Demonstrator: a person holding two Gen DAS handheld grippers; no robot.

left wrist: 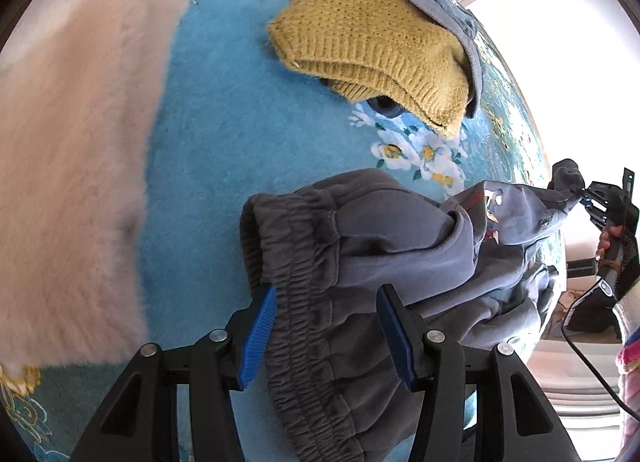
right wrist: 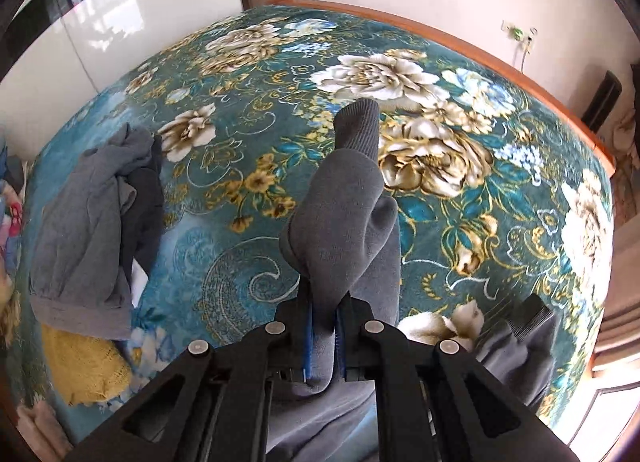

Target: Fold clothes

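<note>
A dark grey pair of sweatpants [left wrist: 400,262] lies crumpled on the blue floral blanket [left wrist: 224,134]. My left gripper [left wrist: 326,326] is open, its blue pads on either side of the elastic waistband [left wrist: 296,302]. My right gripper [right wrist: 324,326] is shut on a trouser leg [right wrist: 340,222] near its ribbed cuff [right wrist: 360,126] and holds it above the bed. The right gripper also shows in the left wrist view [left wrist: 584,198], at the far right, pinching the same leg.
A yellow knitted sweater [left wrist: 360,42] lies beyond the sweatpants with a blue-grey garment [left wrist: 440,2] on it. A pink fluffy garment [left wrist: 72,182] fills the left. In the right wrist view a grey garment pile [right wrist: 92,214] lies left; the bed's wooden edge [right wrist: 480,50] runs behind.
</note>
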